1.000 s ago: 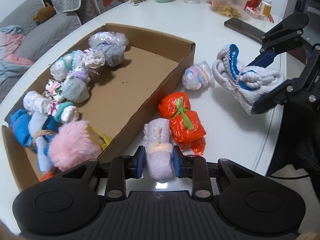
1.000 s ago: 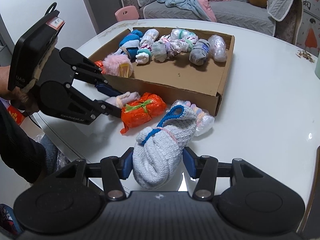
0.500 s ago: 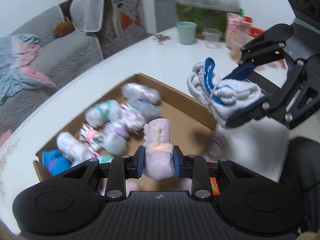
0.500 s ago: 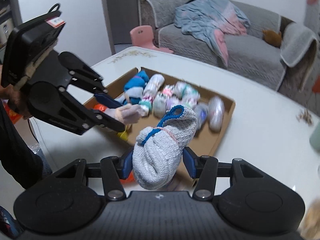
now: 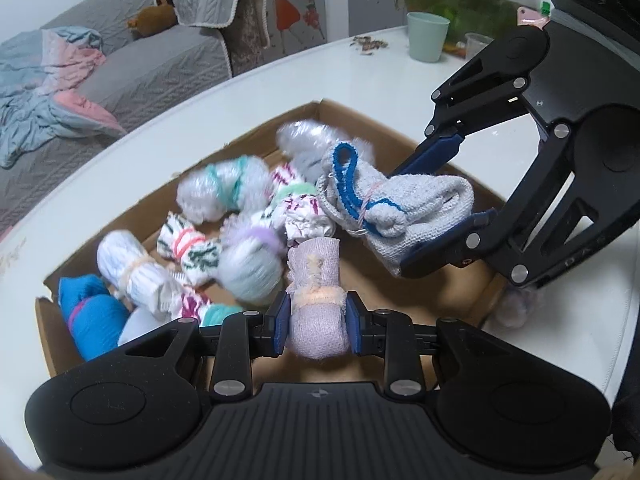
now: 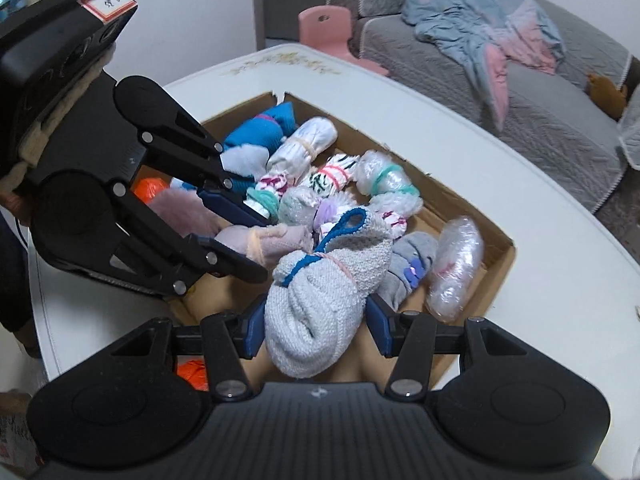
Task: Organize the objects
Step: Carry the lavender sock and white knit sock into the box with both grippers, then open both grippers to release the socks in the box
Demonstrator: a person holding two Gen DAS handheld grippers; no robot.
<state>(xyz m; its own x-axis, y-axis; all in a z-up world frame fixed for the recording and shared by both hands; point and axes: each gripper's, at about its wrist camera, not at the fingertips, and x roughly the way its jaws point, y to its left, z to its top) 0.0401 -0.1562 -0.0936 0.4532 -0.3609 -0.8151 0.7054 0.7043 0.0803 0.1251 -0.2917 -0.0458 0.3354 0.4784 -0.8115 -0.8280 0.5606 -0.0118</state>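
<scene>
Left gripper (image 5: 316, 317): clamped a fuzzy lilac sock roll (image 5: 316, 308).
Right gripper (image 6: 316, 330): clamped a knitted grey bundle (image 6: 324, 296).
Cardboard box (image 6: 496, 240): held soft rolled bundles.

Left hand-held gripper (image 5: 316, 316): clamping a lilac sock roll (image 5: 316, 300) tied with a peach band, holding it above the near part of the cardboard box (image 5: 408, 142). Right hand-held gripper (image 5: 436, 216): reaching in from the right, gripping a grey sock bundle (image 5: 404, 216) with blue trim over the box. Box: sitting on the white desk (image 5: 168, 104), holding a row of rolled socks, among them a blue roll (image 5: 90, 312), a white roll (image 5: 128, 264) and a plastic-wrapped roll (image 5: 224, 188), partly blurred. Mint cup (image 5: 427, 36): standing at the far desk edge. Grey sofa (image 5: 140, 76): lying beyond, carrying a blanket (image 5: 44, 80).
</scene>
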